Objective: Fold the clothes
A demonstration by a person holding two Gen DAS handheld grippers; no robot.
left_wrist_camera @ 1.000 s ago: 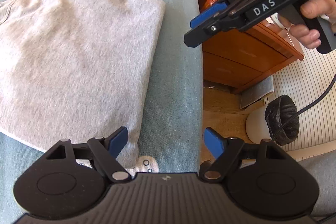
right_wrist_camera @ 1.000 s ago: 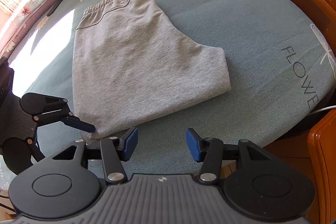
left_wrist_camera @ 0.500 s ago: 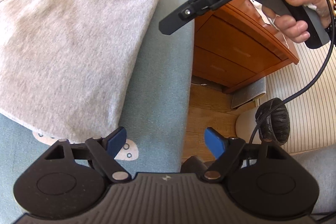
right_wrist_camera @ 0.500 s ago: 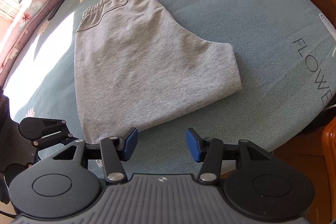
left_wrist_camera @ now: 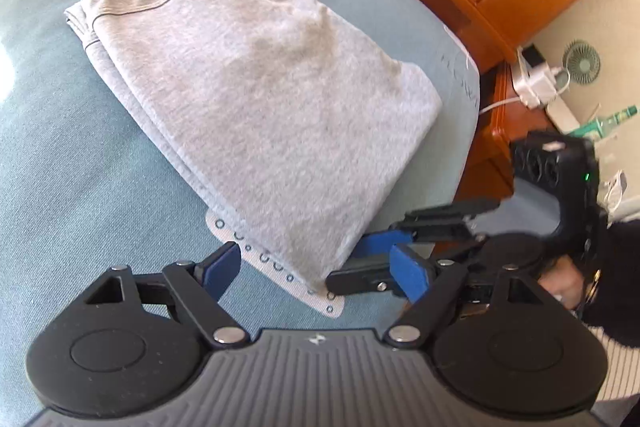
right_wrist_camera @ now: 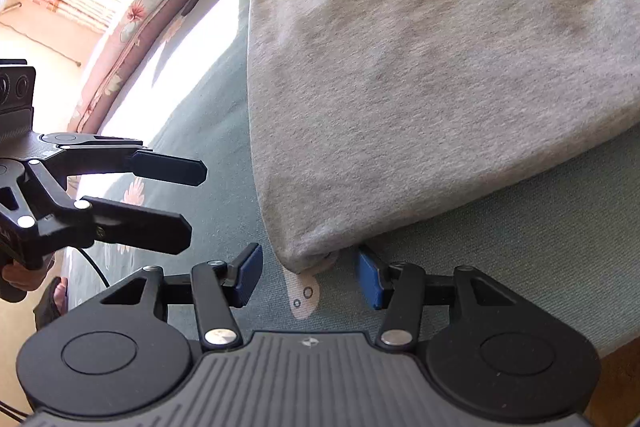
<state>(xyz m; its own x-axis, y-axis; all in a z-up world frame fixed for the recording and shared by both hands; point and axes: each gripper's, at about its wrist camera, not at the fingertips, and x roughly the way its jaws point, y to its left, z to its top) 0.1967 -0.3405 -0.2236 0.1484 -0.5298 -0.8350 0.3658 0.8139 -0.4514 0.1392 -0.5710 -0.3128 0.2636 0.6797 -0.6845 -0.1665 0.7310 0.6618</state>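
Folded grey shorts [left_wrist_camera: 256, 99] flat on teal bedsheet [left_wrist_camera: 80, 167]. Near corner between parted right gripper [right_wrist_camera: 308, 277] fingers, contact unclear. Left gripper [left_wrist_camera: 316, 271] agape, empty. Underlayers hidden; far edge cropped.

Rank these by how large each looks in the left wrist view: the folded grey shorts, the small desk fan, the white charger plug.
1. Folded grey shorts, by far the largest.
2. and 3. Small desk fan and white charger plug: they look about alike, and both sit far from the camera, so I leave them unranked.
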